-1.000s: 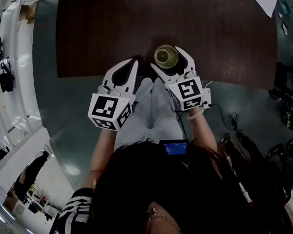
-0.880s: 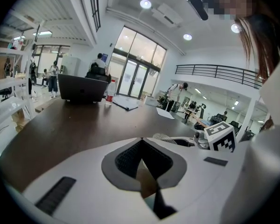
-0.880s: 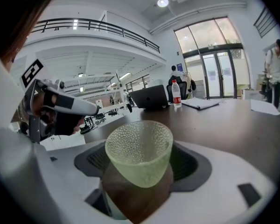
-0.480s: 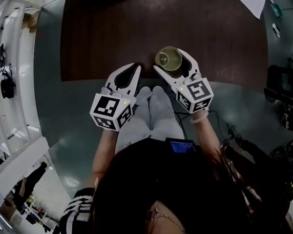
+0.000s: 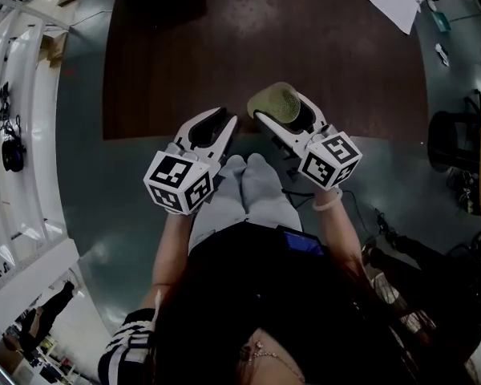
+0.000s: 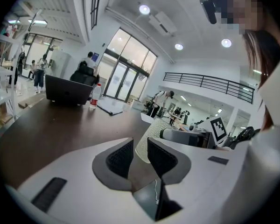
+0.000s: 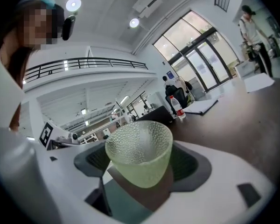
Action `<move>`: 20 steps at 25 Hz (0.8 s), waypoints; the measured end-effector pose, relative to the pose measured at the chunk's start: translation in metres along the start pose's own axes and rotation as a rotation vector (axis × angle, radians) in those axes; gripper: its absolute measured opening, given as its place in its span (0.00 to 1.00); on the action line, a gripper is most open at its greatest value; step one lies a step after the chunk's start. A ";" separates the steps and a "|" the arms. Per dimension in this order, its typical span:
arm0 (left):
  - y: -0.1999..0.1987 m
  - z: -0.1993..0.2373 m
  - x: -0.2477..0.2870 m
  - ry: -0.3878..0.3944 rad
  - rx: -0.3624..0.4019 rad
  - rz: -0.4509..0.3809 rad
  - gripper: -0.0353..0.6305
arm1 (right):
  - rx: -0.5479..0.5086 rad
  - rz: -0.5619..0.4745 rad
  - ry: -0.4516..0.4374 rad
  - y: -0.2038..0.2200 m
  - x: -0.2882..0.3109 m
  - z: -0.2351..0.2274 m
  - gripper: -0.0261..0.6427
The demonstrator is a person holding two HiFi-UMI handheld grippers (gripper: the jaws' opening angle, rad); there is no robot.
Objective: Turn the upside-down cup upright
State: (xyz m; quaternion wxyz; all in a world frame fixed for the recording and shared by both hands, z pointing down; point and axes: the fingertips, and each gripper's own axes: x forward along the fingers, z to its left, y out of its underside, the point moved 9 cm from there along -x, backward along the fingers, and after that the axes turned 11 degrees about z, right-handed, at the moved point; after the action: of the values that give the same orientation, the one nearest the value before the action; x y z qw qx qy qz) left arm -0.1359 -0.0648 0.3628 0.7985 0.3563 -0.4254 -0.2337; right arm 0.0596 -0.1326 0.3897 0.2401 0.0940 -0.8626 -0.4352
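Head view, one cup [image 5: 272,100], clamped in right gripper's [image 5: 278,107] jaws, one table [image 5: 184,54]

cup [image 5: 274,103] lifted, tilted — empty left claw [image 5: 223,119] opening

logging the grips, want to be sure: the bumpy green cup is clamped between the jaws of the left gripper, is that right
Not quite: the cup is clamped between the jaws of the right gripper, not the left, as the right gripper view shows. The left gripper has nothing between its jaws, which have just been opening and stand slightly apart.
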 end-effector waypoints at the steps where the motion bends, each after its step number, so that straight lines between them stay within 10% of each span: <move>1: -0.001 -0.002 0.000 0.011 0.000 -0.003 0.17 | 0.020 -0.009 -0.009 0.000 -0.002 0.000 0.64; 12: -0.001 -0.010 0.008 0.140 0.039 0.060 0.50 | 0.280 -0.110 -0.189 0.002 -0.009 0.000 0.64; 20: 0.002 -0.010 0.009 0.198 0.033 0.078 0.56 | 0.361 -0.122 -0.294 0.008 -0.008 0.006 0.64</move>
State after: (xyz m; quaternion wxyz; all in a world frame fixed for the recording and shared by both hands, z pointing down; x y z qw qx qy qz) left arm -0.1225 -0.0661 0.3648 0.8391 0.3738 -0.3619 -0.1589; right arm 0.0641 -0.1205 0.3899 0.0642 0.1231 -0.9449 -0.2965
